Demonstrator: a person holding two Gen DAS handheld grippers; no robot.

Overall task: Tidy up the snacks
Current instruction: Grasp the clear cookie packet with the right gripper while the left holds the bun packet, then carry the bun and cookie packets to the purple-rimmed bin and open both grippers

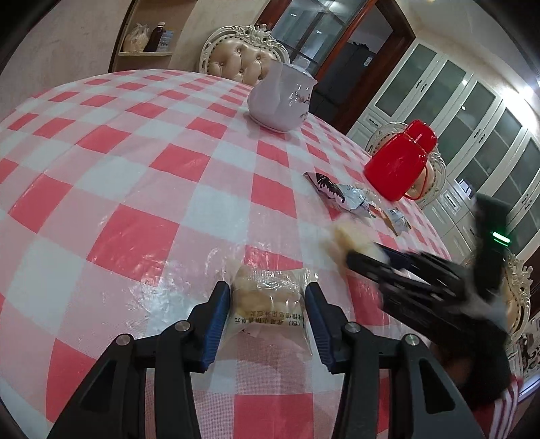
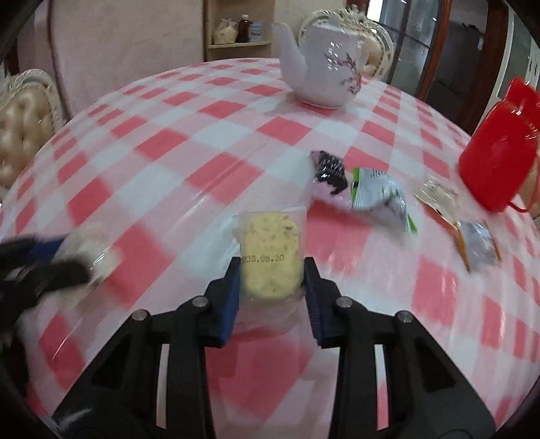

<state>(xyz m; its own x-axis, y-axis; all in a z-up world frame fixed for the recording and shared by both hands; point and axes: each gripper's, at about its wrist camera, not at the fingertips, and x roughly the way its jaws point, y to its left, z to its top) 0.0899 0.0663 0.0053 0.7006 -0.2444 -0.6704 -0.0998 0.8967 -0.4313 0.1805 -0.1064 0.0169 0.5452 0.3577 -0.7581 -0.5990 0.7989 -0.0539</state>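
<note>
Left tool point(image 1: 268, 305) I hold pinching a clear-wrapped pastry point(image 1: 266, 300) between its 2 blue pads, low over the checked worktop point(image 1: 135, 189). Right tool point(image 2: 271, 278) grips a yellow cake packet point(image 2: 271, 260). Loose snack packets point(image 2: 378, 196) lie near the red jug point(image 2: 496, 158); teapot point(image 2: 324, 67) behind.

On my red-and-white checked tablecloth point(image 1: 141, 175) a white teapot point(image 2: 324, 64) with a pink blossom pattern stands toward the far edge. A red thermos jug point(image 1: 398, 162) sits near the right rim. Behind the table I see a cream tufted chair point(image 1: 241, 57) with a carved white frame, and a wall shelf point(image 2: 238, 32) holding a brown bottle point(image 2: 243, 28) beside a pale bag. Glass-fronted white cabinets point(image 1: 472, 111) line the right side.
</note>
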